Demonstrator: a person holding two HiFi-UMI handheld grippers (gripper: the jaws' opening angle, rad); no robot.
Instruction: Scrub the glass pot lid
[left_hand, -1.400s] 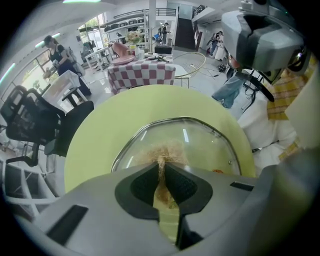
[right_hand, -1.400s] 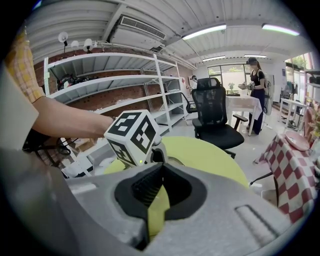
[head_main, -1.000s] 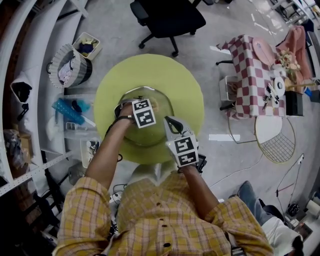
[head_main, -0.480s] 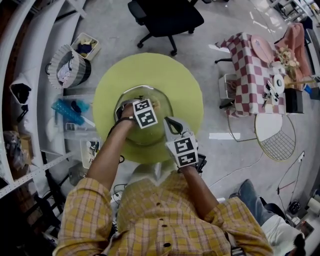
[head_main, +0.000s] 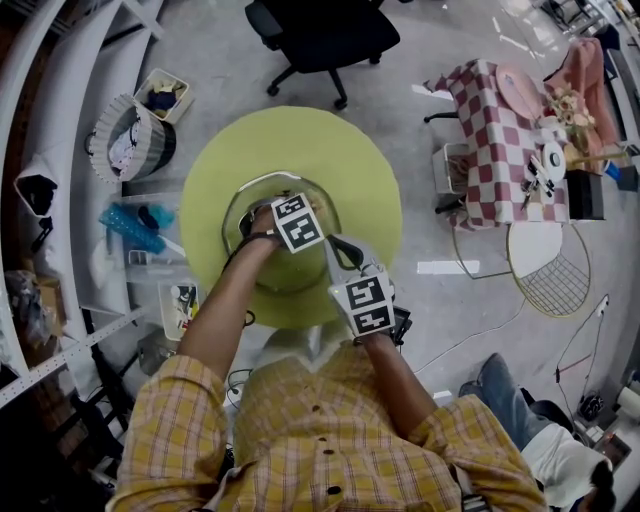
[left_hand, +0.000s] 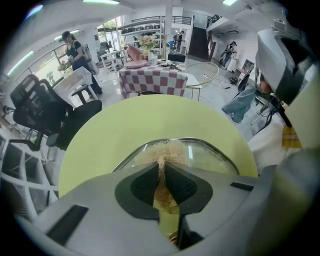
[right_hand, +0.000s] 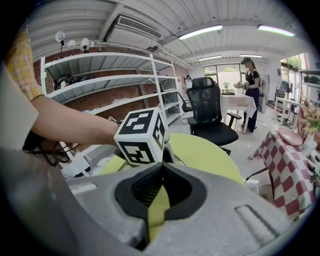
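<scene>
The glass pot lid lies on a round yellow-green table; its steel rim curves across the left gripper view. My left gripper is over the lid's middle, shut on a tan fibrous scrubber that presses on the glass. My right gripper rests at the lid's near right edge, jaws shut, and I see nothing between them. In the right gripper view the left gripper's marker cube stands just beyond the right gripper.
A black office chair stands beyond the table. A checkered table with small items and a round wire rack are at the right. A laundry basket and shelving are at the left.
The left gripper with the scrubber has slid a little to the right and away across the lid. The right gripper has stayed at the lid's edge.
</scene>
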